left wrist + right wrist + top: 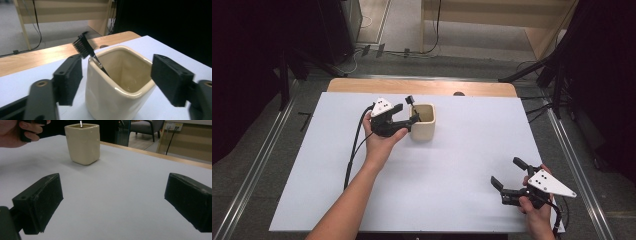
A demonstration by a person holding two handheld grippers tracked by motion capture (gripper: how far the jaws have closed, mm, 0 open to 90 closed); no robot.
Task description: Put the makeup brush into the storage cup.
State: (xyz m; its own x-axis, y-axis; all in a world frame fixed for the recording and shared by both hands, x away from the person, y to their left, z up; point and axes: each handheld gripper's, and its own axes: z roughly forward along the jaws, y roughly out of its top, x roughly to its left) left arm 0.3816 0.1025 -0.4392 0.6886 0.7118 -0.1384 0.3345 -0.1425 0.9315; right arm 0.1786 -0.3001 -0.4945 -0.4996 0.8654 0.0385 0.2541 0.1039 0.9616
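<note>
A cream square cup [424,121] [117,92] [83,142] stands on the white table top [452,150], left of centre toward the far side. A small black brush [409,99] [83,46] leans in it, bristle head up over the rim. My left gripper [408,114] [120,78] sits at the cup's left side, open, its pads apart on either side of the cup's near corner and not pressing. My right gripper [506,171] [112,197] rests near the front right of the table, open, with nothing between its fingers.
The wooden table edge [422,86] shows beyond the white sheet. Black stands and cables [542,75] crowd the floor at the back and right. In the right gripper view the other hand [17,132] shows at top left beside the cup.
</note>
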